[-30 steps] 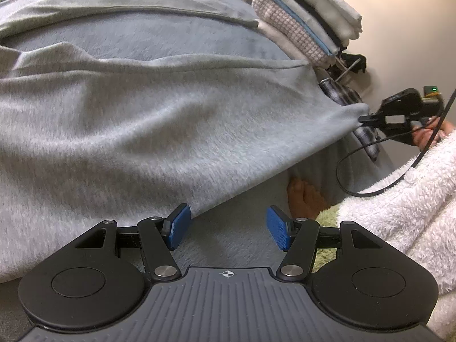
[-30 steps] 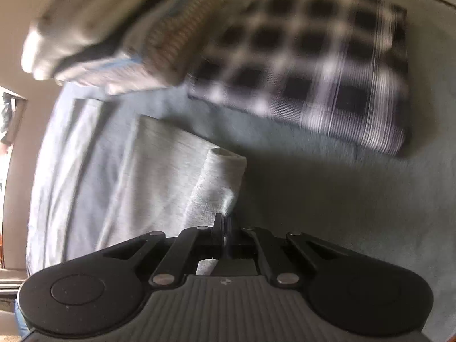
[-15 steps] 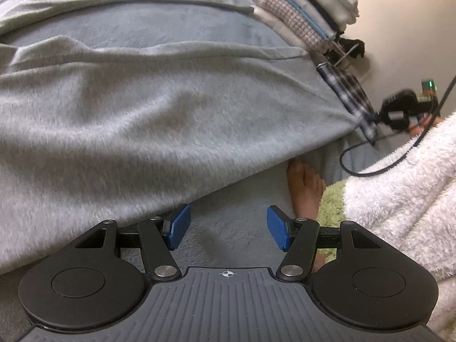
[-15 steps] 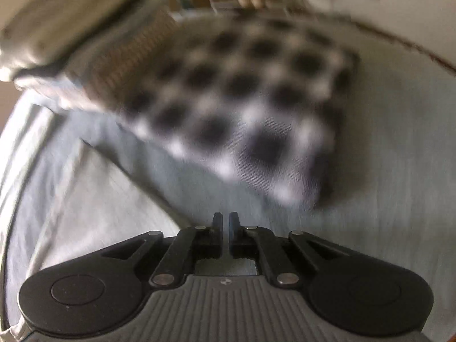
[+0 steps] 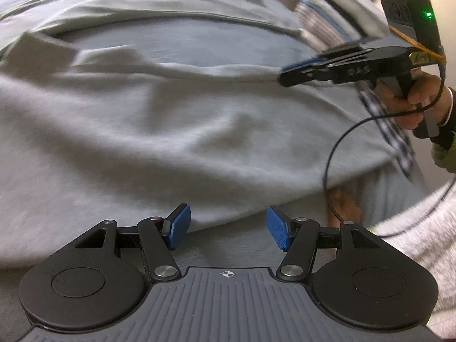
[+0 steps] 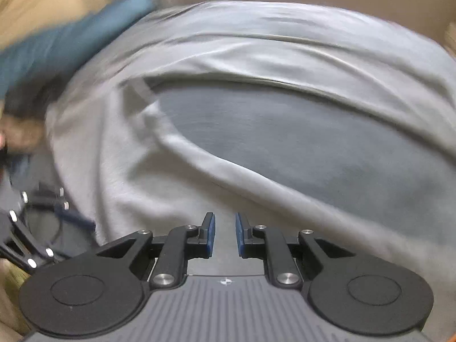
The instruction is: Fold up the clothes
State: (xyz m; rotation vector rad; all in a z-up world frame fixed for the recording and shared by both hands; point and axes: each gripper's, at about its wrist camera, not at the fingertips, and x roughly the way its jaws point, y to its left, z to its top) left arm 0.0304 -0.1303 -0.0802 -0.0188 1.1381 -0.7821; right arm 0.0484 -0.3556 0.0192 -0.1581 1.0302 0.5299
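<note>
I see soft, even indoor light, a little dim, with gentle shadows in the folds of the grey garment (image 5: 171, 131). Both fisheye views bend strongly at the edges. My left tool (image 5: 226, 226) looks sharp up close; the stacked clothes (image 5: 322, 20) behind smear. The right view streaks with motion blur, worst at its left edge.

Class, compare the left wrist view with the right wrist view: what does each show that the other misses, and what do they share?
Only the left wrist view shows the stack of folded laundry and the checked cloth. Only the right wrist view shows the blurred teal fabric. Both show the light grey fleece garment spread over the darker grey surface; neither hand-held gripper holds it.
</note>
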